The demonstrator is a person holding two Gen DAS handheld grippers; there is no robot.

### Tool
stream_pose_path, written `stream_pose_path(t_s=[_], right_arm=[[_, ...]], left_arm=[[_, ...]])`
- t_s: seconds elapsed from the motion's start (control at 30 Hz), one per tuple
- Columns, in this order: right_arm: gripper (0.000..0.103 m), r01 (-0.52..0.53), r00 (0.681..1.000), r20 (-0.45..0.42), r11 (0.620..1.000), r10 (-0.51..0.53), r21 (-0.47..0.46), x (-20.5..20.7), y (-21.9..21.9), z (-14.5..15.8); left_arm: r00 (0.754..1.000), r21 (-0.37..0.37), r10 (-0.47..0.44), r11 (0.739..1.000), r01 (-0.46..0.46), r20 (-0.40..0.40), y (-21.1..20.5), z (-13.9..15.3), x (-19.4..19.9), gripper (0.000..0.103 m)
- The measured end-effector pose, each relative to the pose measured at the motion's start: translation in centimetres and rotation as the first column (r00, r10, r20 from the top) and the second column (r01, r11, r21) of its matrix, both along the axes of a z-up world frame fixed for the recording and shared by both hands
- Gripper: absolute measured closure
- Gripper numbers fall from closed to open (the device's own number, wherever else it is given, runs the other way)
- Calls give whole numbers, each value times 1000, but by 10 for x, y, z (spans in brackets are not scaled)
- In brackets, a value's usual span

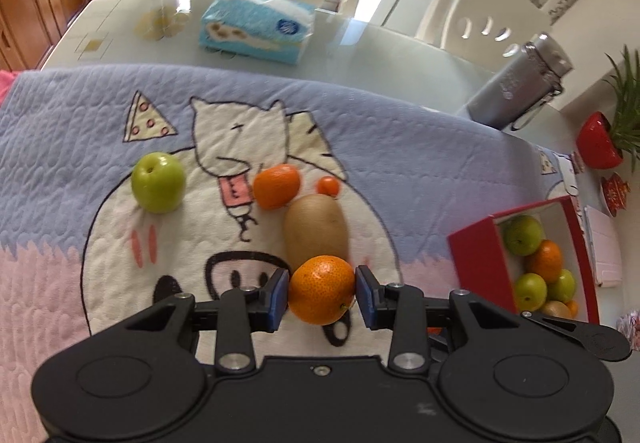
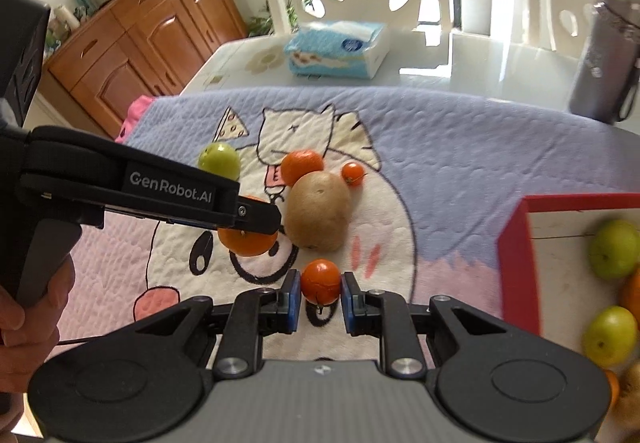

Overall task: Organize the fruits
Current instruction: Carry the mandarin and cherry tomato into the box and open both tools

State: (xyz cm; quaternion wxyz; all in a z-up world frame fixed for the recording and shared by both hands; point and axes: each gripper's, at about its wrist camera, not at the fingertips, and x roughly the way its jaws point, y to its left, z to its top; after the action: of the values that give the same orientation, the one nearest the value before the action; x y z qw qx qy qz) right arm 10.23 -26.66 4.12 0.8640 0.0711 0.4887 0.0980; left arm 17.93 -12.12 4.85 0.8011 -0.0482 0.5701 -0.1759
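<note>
My left gripper (image 1: 321, 291) is shut on an orange mandarin (image 1: 322, 289), held just above the cat-print quilt (image 1: 60, 131); it also shows in the right wrist view (image 2: 248, 239). My right gripper (image 2: 320, 289) is shut on a small red tomato (image 2: 320, 281). On the quilt lie a brown kiwi (image 1: 316, 231), a second mandarin (image 1: 277, 185), a small tomato (image 1: 329, 186) and a green apple (image 1: 159, 187). The red box (image 1: 476, 243) at the right holds several green and orange fruits.
A blue tissue pack (image 1: 256, 25) and a grey flask (image 1: 516, 87) stand on the glass table beyond the quilt. White chairs stand behind the table. A red plant pot (image 1: 598, 143) sits at the far right. A wooden cabinet (image 2: 132, 39) is at the left.
</note>
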Motion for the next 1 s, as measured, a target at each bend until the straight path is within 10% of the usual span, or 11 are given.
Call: stream_pose_path(t_s=[0.43, 1.0], right_arm=[[80, 225, 973, 45, 974, -226, 31, -66, -75, 13], [80, 564, 825, 11, 824, -565, 47, -170, -193, -8]], left_arm=[[989, -93, -145, 985, 147, 30, -66, 25, -35, 60], [905, -144, -426, 896, 419, -14, -202, 16, -88, 60]])
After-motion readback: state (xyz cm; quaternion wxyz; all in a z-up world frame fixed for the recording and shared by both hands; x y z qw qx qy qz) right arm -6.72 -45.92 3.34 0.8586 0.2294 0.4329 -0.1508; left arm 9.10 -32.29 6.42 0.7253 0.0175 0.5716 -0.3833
